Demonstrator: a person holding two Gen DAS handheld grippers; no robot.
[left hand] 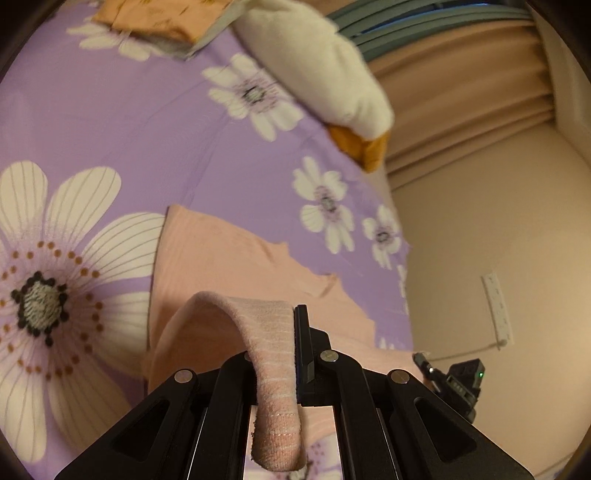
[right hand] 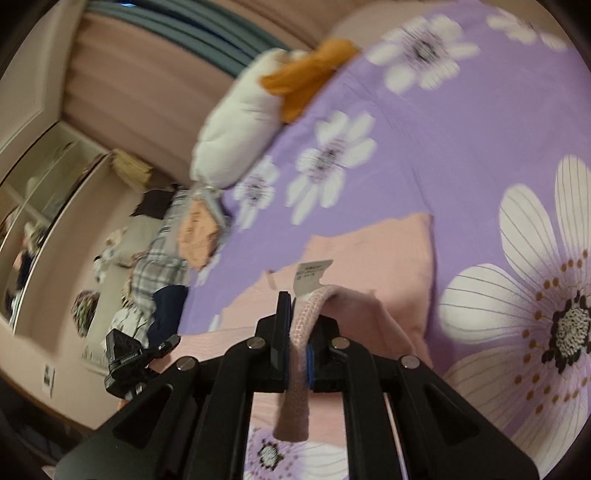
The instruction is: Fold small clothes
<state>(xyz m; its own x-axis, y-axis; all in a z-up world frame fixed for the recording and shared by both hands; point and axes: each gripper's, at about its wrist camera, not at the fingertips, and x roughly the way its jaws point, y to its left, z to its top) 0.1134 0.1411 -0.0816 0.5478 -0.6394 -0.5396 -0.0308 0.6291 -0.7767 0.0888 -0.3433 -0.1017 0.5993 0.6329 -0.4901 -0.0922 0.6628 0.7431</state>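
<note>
A small pink garment point(left hand: 229, 266) lies on a purple bedsheet with white flowers point(left hand: 129, 122). My left gripper point(left hand: 280, 350) is shut on a ribbed pink edge of the garment point(left hand: 273, 387), lifted off the sheet. In the right wrist view the same pink garment point(right hand: 369, 254) lies ahead with a white care label point(right hand: 314, 273) showing. My right gripper point(right hand: 295, 339) is shut on another ribbed pink edge point(right hand: 299, 369), also raised. The other gripper shows at the lower right in the left wrist view point(left hand: 454, 380) and at the lower left in the right wrist view point(right hand: 129, 354).
A white and orange plush toy point(left hand: 332, 74) lies at the bed's far side, also in the right wrist view point(right hand: 251, 118). Folded orange cloth point(left hand: 159, 22) sits at the back. The bed edge point(left hand: 402, 258) drops to a beige wall. Clothes are piled beyond the bed point(right hand: 159, 258).
</note>
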